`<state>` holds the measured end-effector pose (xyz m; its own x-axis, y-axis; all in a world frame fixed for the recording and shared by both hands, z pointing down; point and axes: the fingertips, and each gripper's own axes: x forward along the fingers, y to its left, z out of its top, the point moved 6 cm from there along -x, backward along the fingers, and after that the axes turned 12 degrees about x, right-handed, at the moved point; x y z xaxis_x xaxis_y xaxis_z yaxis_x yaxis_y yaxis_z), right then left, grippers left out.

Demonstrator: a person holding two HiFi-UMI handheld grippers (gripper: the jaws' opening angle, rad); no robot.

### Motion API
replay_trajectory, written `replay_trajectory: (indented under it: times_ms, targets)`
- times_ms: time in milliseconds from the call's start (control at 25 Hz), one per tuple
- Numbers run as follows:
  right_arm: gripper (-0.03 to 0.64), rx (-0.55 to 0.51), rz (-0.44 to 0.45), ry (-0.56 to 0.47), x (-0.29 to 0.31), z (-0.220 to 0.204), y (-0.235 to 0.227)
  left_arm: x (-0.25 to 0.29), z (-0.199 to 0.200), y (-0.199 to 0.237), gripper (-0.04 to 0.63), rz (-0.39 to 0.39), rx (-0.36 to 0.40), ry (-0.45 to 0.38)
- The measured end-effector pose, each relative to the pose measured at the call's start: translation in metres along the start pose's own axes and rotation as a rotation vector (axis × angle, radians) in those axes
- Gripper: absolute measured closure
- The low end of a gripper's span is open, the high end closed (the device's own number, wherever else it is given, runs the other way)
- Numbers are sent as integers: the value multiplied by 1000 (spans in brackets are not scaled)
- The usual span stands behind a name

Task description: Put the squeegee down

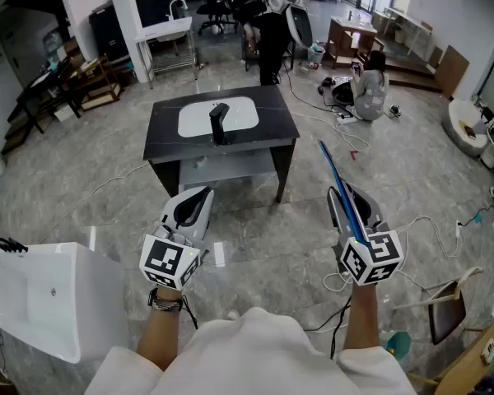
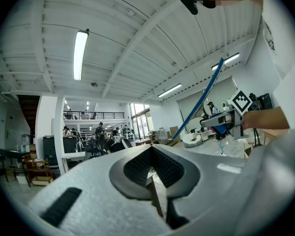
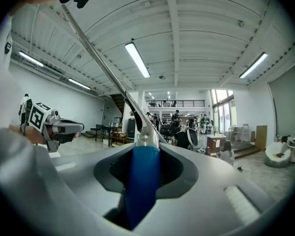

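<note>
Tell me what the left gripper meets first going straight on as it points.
Likely the black table ahead of the left gripper; nothing nearer shows, but height is unclear, so it may pass above.

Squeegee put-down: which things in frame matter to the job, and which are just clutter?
Job:
- squeegee, clamped in the right gripper
- black table ahead, a likely drop spot

Clutter:
- white basin
- faucet
- chair
- left gripper, shut and empty
</note>
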<state>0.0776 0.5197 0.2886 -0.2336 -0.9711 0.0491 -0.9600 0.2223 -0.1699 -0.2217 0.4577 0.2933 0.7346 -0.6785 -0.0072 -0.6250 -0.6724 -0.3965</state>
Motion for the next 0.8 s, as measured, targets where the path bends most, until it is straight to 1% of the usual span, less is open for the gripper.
replay_trajectory:
  times_ms: [200, 360, 640, 800]
  targets:
    - [515, 4, 9, -20, 0, 3, -12, 9, 1, -8, 598, -3, 1, 1]
    - [514, 38, 45, -40, -2, 8, -22, 17, 6, -19, 598, -3, 4, 5]
    - [514, 49, 77, -28, -3, 6, -46, 30, 7, -46, 598, 3, -1, 23]
    - [514, 67, 78, -22, 3, 4, -58, 37, 3, -49, 598, 15, -9, 45]
